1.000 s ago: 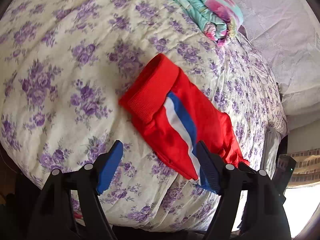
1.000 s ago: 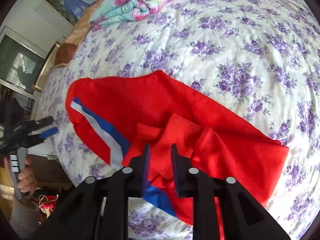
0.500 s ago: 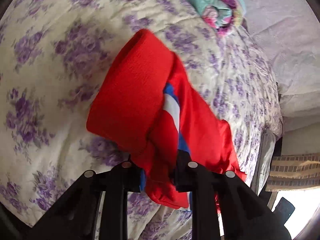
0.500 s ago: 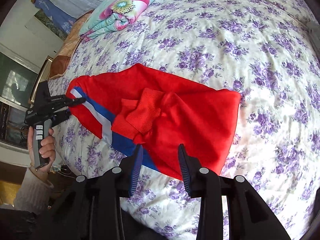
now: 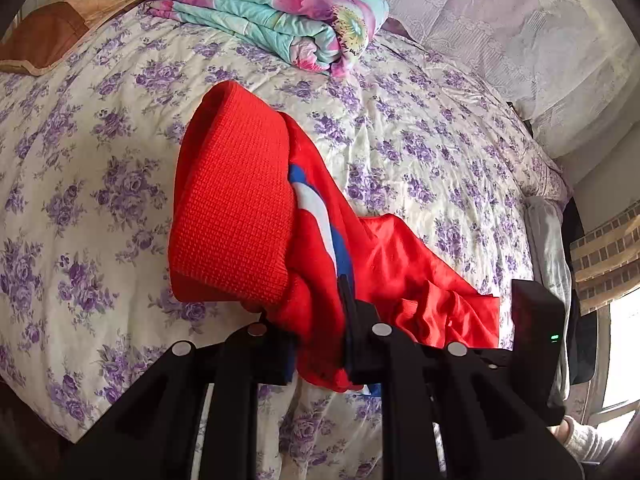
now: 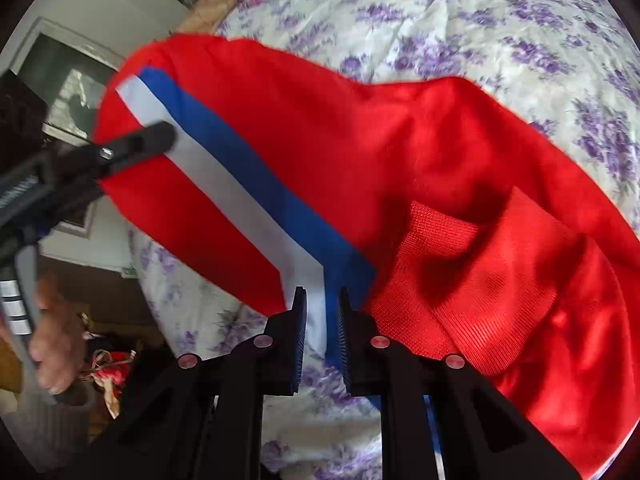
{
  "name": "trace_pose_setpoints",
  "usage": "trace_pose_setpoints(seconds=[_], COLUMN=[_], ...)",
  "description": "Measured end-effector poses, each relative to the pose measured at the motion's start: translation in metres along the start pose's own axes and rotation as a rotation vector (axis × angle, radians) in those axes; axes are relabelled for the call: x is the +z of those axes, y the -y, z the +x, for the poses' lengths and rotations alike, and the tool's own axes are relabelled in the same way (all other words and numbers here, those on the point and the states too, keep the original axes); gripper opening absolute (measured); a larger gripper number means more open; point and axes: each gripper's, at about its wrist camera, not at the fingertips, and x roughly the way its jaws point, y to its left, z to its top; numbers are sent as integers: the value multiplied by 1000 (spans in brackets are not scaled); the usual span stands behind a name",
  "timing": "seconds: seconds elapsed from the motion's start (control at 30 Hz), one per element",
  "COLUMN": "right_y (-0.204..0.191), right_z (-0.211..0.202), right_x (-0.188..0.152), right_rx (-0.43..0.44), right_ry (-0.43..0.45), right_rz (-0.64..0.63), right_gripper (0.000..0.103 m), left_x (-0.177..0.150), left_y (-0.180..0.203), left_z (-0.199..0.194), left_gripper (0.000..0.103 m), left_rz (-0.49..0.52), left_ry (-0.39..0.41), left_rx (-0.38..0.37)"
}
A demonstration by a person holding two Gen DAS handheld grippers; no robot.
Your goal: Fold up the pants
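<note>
Red pants [image 5: 240, 208] with a white and blue side stripe hang lifted over the flowered bed. A ribbed red band faces the left wrist camera. My left gripper [image 5: 308, 308] is shut on a bunch of the red cloth. In the right wrist view the pants [image 6: 400, 140] stretch from upper left to lower right, with a ribbed red part [image 6: 460, 280] folded on top. My right gripper [image 6: 321, 296] has its jaws closing on the edge at the white stripe, and the cloth sits between its pads. The left gripper's fingers [image 6: 132, 144] clamp the far stripe end.
The bed quilt [image 5: 100, 160] is cream with purple flowers. A folded teal floral blanket [image 5: 280, 12] and a brown pillow [image 5: 48, 32] lie at the head. Lace cloth [image 5: 500, 40] covers the wall side. A person's hand [image 6: 52, 344] holds the left tool beyond the bed's edge.
The left gripper shut on the pants and lifted that end off the bed. The right gripper let go of the ribbed part, moved down to the striped edge and closed on it.
</note>
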Motion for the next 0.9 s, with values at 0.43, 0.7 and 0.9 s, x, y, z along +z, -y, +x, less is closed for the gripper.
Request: trace_pose_setpoints(seconds=[0.43,0.7,0.9], right_y=[25,37,92], right_z=[2,-36,-139], right_x=[90,80,17], right_rx=[-205,-108,-201], right_ry=[21,120,277], right_rz=[61,101,192], right_gripper=[14,14,16], left_x=[-10,-8,-12], left_y=[9,43,96], left_z=[-2,-2,-1], left_gripper=[16,16,16], left_rz=[42,171,366], left_ry=[-14,-17,-19], left_rx=[6,32,32])
